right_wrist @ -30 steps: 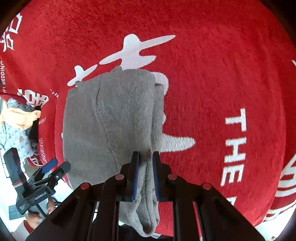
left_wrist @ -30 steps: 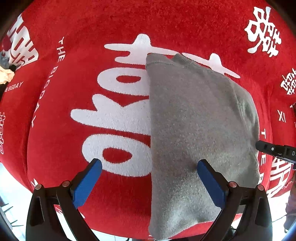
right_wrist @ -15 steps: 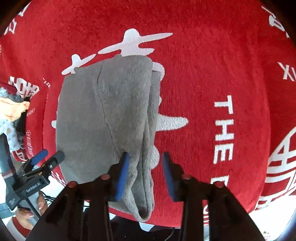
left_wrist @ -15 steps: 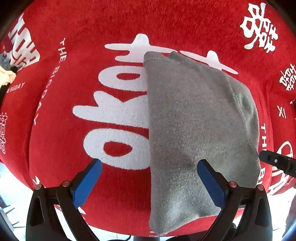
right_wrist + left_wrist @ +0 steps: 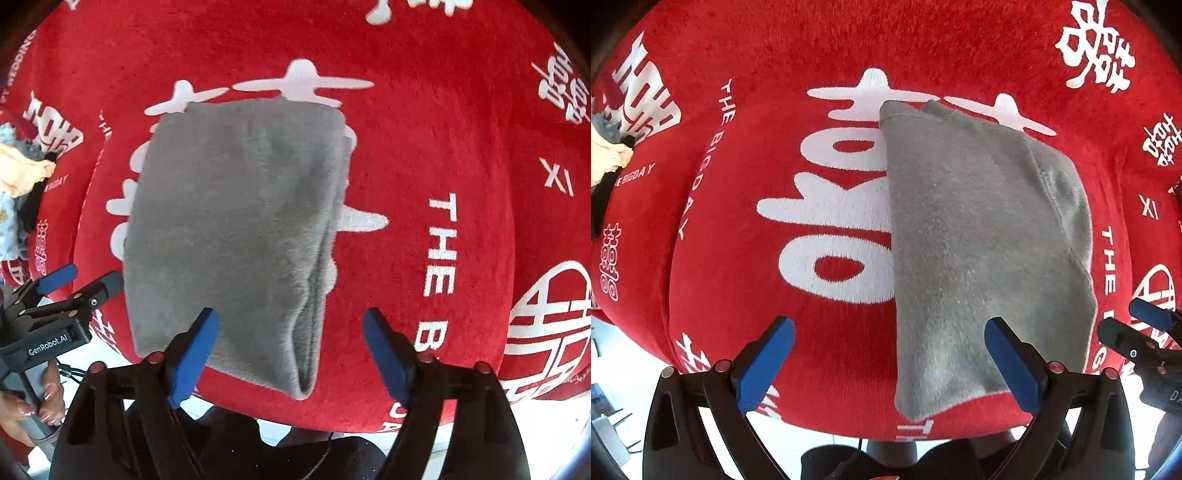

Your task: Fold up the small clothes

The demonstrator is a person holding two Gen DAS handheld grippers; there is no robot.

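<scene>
The folded grey fleece garment (image 5: pixel 236 229) lies flat on the red printed table (image 5: pixel 461 110); both the left tool (image 5: pixel 886 362) and right tool (image 5: pixel 288 350) gape wide, empty; next, I judge, pinch its near edge squarely, layers together.

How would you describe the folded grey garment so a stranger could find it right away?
Find the red cloth printed with white lettering. The grey garment lies folded at its middle. It is the only plain grey piece, unlike the pale jumbled clothes pile at the cloth's left edge.

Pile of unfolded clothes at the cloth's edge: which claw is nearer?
Left. The left claw is open near the table's left edge, on the same side as the pile of clothes. The right claw hangs open over the folded grey garment, farther off.
</scene>
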